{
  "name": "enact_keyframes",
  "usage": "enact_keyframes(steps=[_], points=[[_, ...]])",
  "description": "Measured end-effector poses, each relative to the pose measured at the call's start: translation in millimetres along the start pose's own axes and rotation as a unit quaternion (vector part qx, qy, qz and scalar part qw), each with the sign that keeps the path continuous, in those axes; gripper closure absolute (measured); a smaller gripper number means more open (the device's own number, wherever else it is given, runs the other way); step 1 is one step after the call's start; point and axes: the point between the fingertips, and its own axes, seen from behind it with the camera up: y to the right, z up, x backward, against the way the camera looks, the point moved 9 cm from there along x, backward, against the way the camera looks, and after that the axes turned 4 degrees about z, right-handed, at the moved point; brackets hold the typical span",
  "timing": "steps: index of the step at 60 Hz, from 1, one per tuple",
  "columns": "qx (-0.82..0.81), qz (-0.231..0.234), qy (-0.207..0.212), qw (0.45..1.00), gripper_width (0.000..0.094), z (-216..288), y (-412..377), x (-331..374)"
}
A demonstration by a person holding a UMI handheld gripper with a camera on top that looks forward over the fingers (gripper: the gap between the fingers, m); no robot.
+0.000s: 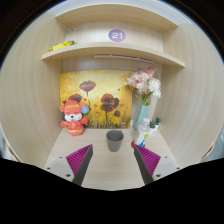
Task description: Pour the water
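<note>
The gripper (113,160) sits low in the frame with its 2 fingers spread wide apart, nothing between them, each showing a magenta pad (80,158) on its inner face. Just ahead of the fingers, near the centre of the frame and slightly below it, a small dark grey cup (115,140) stands upright on the pale wooden desk (112,170), apart from both fingers; whether it holds water cannot be told. To the left of the cup, in the middle left of the frame, an orange and white toy figure (72,116) stands on the desk. To the right of the cup, a vase of pink and white flowers (144,88) rises in the middle right of the frame, with a small blue and white bottle (144,134) near its base. Behind all of these, a yellow painting of poppies (100,98) leans against the back wall of the wooden alcove. A shelf (112,52) runs across the upper part of the frame; a yellow object (62,45) lies on it at upper left, and a round purple label reading 21 (117,35) is fixed on the wall above it at upper centre.
</note>
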Motion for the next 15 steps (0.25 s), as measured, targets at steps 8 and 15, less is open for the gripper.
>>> enact_keyframes(steps=[8, 15], points=[[-0.004, 0.008, -0.001, 1.000, 0.0078, 2.4, -6.8, 9.2], [-0.004, 0.007, 0.000, 1.000, 0.0078, 2.0, -8.6, 13.1]])
